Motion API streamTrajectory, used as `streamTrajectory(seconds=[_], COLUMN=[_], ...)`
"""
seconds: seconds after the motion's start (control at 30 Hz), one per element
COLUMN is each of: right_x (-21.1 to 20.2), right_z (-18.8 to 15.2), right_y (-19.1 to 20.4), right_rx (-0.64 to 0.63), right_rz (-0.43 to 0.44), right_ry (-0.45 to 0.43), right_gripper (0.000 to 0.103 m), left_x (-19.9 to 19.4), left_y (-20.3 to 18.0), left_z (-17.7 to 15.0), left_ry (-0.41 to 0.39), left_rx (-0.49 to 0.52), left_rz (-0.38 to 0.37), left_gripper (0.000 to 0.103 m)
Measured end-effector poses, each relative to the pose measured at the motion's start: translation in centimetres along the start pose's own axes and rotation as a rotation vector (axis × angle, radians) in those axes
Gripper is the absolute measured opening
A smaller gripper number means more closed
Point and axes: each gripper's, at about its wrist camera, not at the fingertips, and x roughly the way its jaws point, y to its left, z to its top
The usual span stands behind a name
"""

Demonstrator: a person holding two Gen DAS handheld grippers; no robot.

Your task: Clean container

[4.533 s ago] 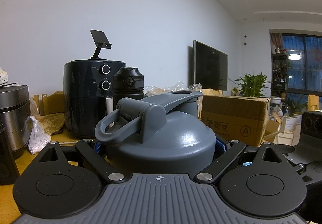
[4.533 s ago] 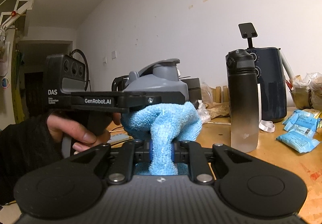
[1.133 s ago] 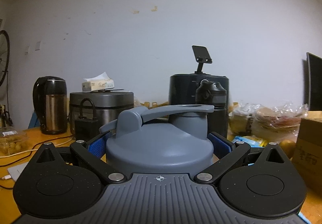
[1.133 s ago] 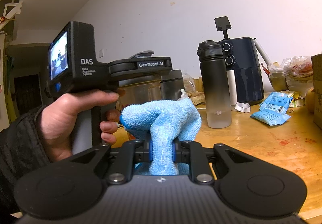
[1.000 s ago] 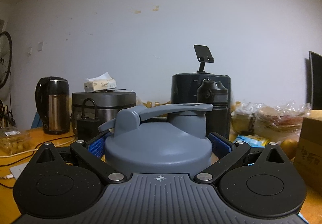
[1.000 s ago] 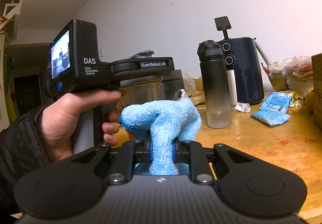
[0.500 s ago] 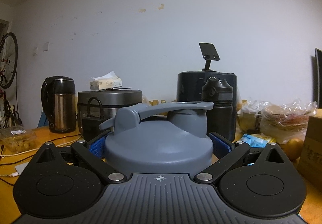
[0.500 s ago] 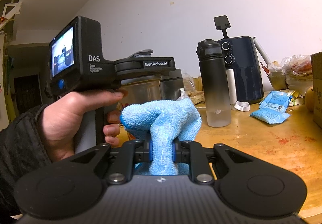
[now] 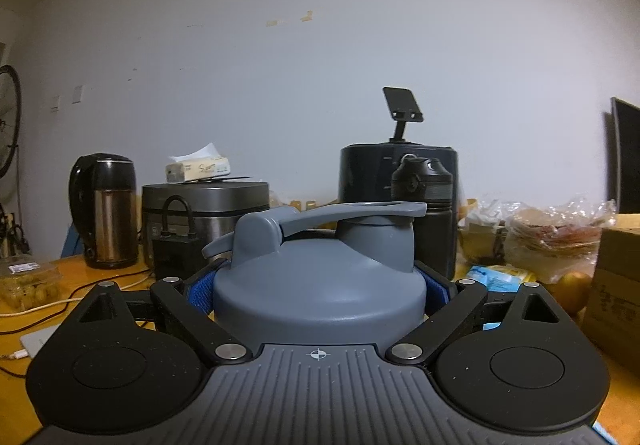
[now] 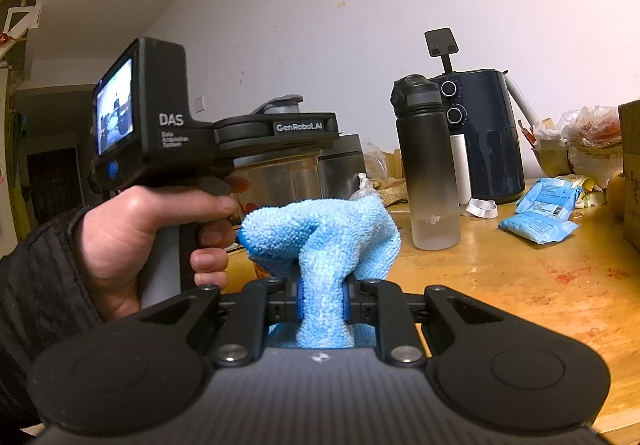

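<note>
Bare table (image 10: 520, 285) right – bottle (image 10: 430, 165) behind

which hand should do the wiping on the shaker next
The right: its hand-held gripper is shut on the fluffy blue cloth. The left hand-held gripper is busy clamping the grey-lidded clear shaker container.

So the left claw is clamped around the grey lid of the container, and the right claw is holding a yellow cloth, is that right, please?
Nearly: the cloth is light blue, not yellow, as the right wrist view shows, pinched in the right claw. The rest stands: the left wrist view shows the left claw clamped around the container's grey lid.
</note>
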Motion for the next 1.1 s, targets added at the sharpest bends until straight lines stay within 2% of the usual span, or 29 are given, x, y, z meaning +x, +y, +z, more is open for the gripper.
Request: streamTrajectory(seconds=[1.1], right_x=[0.5], right_z=[0.0], right_y=[0.5], right_rx=[0.0], right_rz=[0.009], right_ry=[0.019], right_gripper=[0.014], left_x=[1.3], left_y=[4.3], left_z=[-0.7], left_ry=[-0.023], left_rx=[0.027], left_rz=[-0.386], left_gripper=[0.095])
